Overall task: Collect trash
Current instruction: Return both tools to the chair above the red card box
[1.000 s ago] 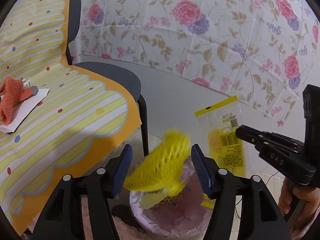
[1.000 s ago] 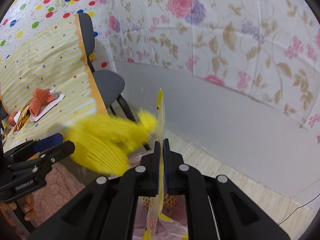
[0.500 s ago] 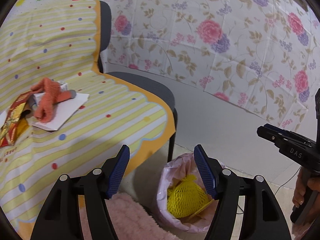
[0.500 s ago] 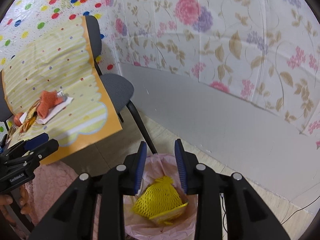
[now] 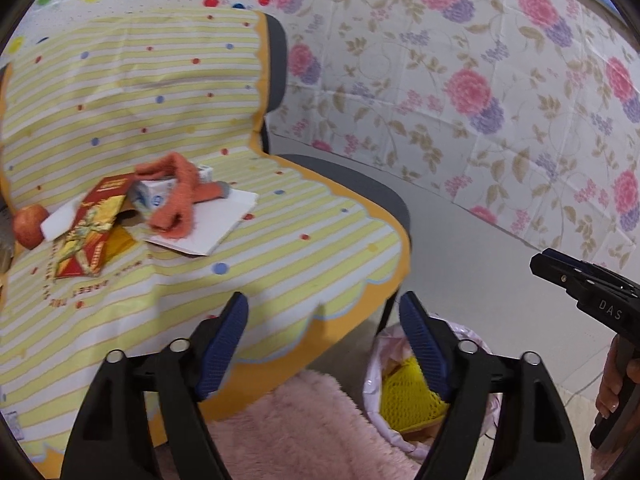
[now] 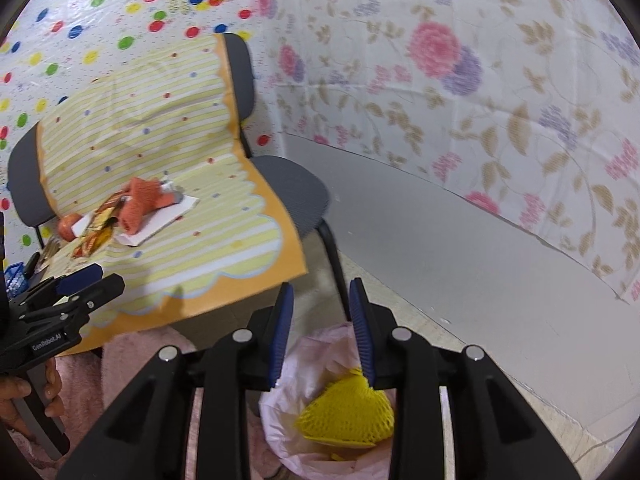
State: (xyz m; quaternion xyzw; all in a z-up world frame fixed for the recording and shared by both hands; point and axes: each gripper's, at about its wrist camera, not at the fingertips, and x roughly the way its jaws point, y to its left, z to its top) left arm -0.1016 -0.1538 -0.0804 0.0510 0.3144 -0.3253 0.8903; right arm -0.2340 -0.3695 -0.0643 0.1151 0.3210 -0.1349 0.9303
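Note:
A bin lined with a pink bag [image 6: 316, 360] stands on the floor by the chair leg and holds a yellow foam net [image 6: 348, 412]; both also show in the left wrist view, the bin [image 5: 384, 344] and the net [image 5: 404, 404]. My right gripper [image 6: 321, 312] is open and empty above the bin. My left gripper [image 5: 323, 320] is open and empty over the front edge of the striped cloth [image 5: 260, 280]. On the cloth lie a red and gold wrapper [image 5: 90, 232], an orange sock [image 5: 180, 196], a small white box [image 5: 154, 196] and white paper [image 5: 216, 224].
An apple [image 5: 30, 224] sits at the cloth's left end. The cloth covers two grey chairs [image 6: 296, 196]. A pink fluffy rug [image 5: 312, 432] lies on the floor beside the bin. A floral sheet [image 5: 480, 80] covers the wall behind.
The yellow net and the clear yellow packet dropped from the grippers into the bin. Both grippers opened, and the left one rose and swung left toward the cloth.

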